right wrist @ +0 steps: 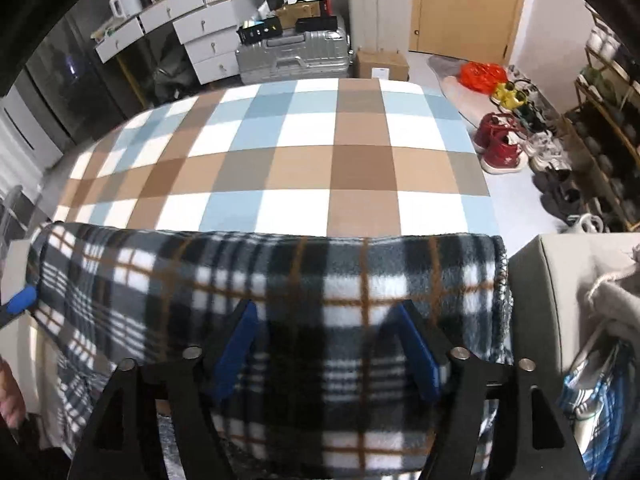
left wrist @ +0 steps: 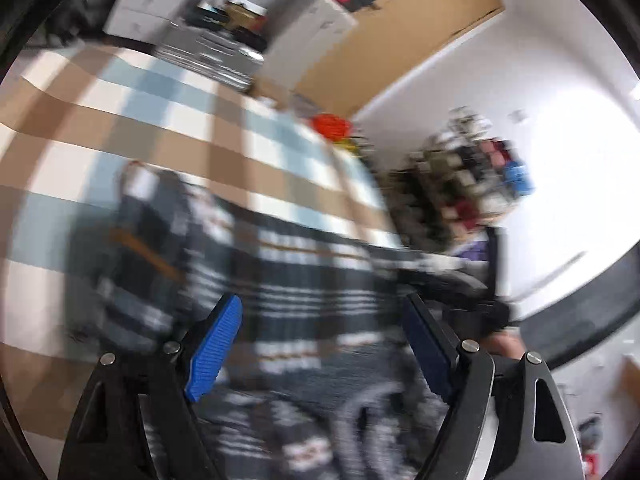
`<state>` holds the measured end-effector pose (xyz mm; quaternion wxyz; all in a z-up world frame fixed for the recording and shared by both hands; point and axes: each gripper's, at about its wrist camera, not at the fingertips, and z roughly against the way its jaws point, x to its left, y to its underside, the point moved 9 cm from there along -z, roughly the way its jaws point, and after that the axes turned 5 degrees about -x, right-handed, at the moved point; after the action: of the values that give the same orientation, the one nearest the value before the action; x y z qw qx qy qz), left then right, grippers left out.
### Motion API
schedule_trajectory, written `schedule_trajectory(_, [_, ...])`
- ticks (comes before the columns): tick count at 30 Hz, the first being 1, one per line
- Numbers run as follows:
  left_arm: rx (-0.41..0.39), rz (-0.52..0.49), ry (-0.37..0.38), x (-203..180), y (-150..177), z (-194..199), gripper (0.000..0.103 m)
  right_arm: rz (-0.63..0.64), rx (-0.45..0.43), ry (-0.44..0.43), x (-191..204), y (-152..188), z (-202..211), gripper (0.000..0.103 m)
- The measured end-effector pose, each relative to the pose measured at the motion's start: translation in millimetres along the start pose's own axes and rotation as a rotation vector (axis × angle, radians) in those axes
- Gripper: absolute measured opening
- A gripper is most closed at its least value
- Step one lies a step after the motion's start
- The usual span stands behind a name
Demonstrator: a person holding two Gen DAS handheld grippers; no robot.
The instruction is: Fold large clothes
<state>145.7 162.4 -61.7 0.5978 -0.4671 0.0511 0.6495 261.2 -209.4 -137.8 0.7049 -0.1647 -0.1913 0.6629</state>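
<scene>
A dark plaid fleece garment [right wrist: 280,280] with white and orange lines lies folded along the near edge of a table with a checked cloth [right wrist: 304,148]. My right gripper [right wrist: 326,316] is open just above the fleece, blue pads wide apart, nothing between them. In the blurred left wrist view the same fleece [left wrist: 304,280] lies under my left gripper [left wrist: 320,312], which is open and empty. A blue pad of the left gripper [right wrist: 22,300] shows at the fleece's left end in the right wrist view.
Behind the table stand a silver suitcase [right wrist: 292,56], white drawers [right wrist: 192,28] and a cardboard box [right wrist: 382,65]. Shoes [right wrist: 502,140] and a shoe rack [right wrist: 604,128] are on the right. A grey box [right wrist: 560,300] with clothes stands at the near right.
</scene>
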Motion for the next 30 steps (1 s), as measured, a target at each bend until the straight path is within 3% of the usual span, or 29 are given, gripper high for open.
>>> schedule_trajectory(2, [0.065,0.022,-0.091,22.2,9.1,-20.6,0.078,0.045,0.046,0.076,-5.6,10.2,-17.1,0.075])
schedule_trajectory(6, [0.11,0.05,-0.105,29.0,23.2,-30.4,0.078,0.059,0.035,0.073,-6.8,16.4,-24.3,0.077])
schedule_trajectory(8, [0.097,0.008,-0.121,15.9,21.7,-22.3,0.078,0.035,0.013,0.064,-4.8,12.1,-15.2,0.076])
schedule_trajectory(11, [0.09,-0.117,-0.048,-23.8,22.8,-22.4,0.078,0.026,-0.043,-0.016,16.3,2.5,0.6,0.076])
schedule_trajectory(14, [0.109,-0.203,-0.108,-32.8,28.0,-41.7,0.078,0.079,-0.053,-0.069,52.8,-0.7,4.0,0.076])
schedule_trajectory(15, [0.135,-0.2,-0.128,-22.9,29.2,-46.8,0.078,0.104,-0.045,-0.063,66.8,0.9,-0.1,0.077])
schedule_trajectory(17, [0.189,-0.145,-0.172,-2.9,34.7,-65.0,0.078,0.108,-0.003,-0.055,79.4,8.9,-14.9,0.091])
schedule_trajectory(18, [0.204,-0.119,-0.185,2.2,36.4,-70.9,0.077,0.094,0.039,-0.038,81.0,17.8,-29.3,0.092])
schedule_trajectory(21, [0.2,-0.065,-0.165,8.6,34.1,-65.5,0.077,0.113,0.015,-0.013,81.9,20.1,-35.6,0.095])
schedule_trajectory(24, [0.191,-0.071,-0.163,8.1,31.5,-57.3,0.078,0.08,0.03,-0.059,76.7,12.9,-25.1,0.093])
schedule_trajectory(27, [0.206,-0.107,-0.205,6.9,36.1,-64.1,0.078,0.054,-0.012,0.004,46.0,4.2,-8.8,0.093])
schedule_trajectory(30, [0.224,-0.131,-0.233,10.6,39.0,-66.3,0.078,0.017,0.055,0.078,3.7,21.9,-20.3,0.095])
